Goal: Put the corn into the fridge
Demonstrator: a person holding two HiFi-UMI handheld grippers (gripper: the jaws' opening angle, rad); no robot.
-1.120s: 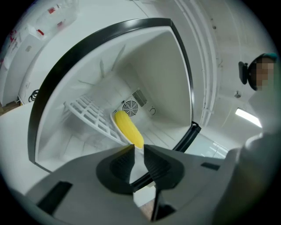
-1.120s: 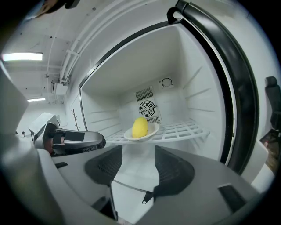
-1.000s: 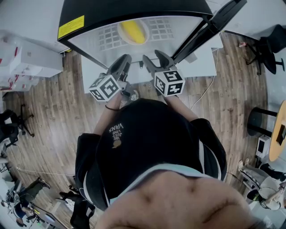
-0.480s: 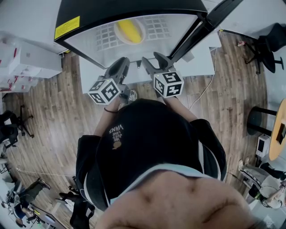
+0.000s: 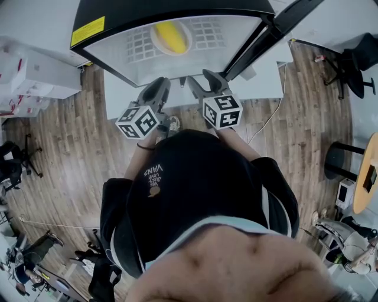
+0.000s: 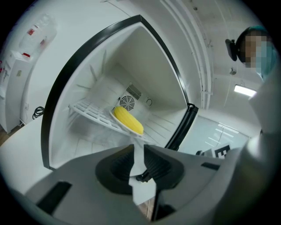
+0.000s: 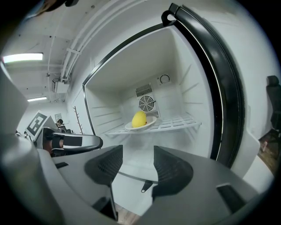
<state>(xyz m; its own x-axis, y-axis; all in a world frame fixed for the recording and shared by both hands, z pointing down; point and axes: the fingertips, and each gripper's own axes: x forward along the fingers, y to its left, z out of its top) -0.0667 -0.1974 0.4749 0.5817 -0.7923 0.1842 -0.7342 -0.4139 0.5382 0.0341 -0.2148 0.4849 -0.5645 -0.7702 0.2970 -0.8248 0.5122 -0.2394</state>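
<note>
Head view: both claws are hovering before the open fridge (image 5: 94,30), the corn (image 5: 169,36) lying on a plate (image 5: 155,42) inside.

Left gripper view: the left claw (image 6: 138,147) is showing only a narrow, empty slit.

Right gripper view: the right claw (image 7: 138,151) is gaping wider, holding nothing, and the plate is resting on the wire shelf (image 7: 180,123).

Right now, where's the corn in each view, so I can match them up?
Head view: corn at top centre, inside the fridge.
Left gripper view: corn near centre, lying diagonally.
Right gripper view: corn at centre, on a plate.
Shared landmark: the wire shelf under it.
</note>
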